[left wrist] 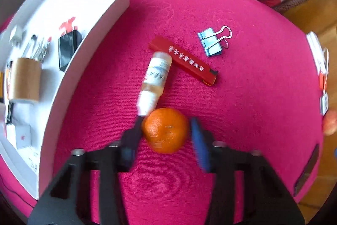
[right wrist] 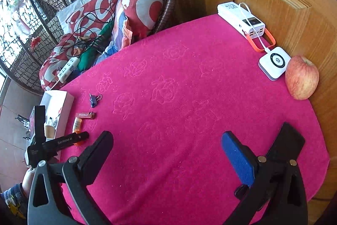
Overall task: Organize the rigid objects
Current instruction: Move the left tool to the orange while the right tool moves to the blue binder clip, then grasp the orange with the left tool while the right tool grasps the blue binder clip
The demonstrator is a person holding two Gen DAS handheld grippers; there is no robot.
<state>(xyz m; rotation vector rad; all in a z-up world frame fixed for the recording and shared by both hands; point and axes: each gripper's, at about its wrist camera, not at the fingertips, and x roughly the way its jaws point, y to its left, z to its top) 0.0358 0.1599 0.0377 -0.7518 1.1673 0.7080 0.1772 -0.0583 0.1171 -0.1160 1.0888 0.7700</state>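
An orange tangerine (left wrist: pixel 166 130) lies on the pink cloth between the fingers of my left gripper (left wrist: pixel 166 121). The left finger touches its side, while a thin strip of cloth shows between the fruit and the blue right pad (left wrist: pixel 199 140), so the jaws stand open closely around it. Just beyond lie a white bottle (left wrist: pixel 154 79) on its side, a flat red stick (left wrist: pixel 183 60) and a blue binder clip (left wrist: pixel 212 41). My right gripper (right wrist: pixel 167 136) hovers wide open over bare cloth with nothing between its fingers. The right wrist view shows the left gripper (right wrist: pixel 56 142) at far left.
A white box (left wrist: pixel 84 39) on the left holds a brown roll (left wrist: pixel 24 81), a black item (left wrist: pixel 68 50) and small parts. An apple (right wrist: pixel 302 77), a white square device (right wrist: pixel 273 62) and a white power bank (right wrist: pixel 240 18) sit by the wooden door. Cushions lie behind the table.
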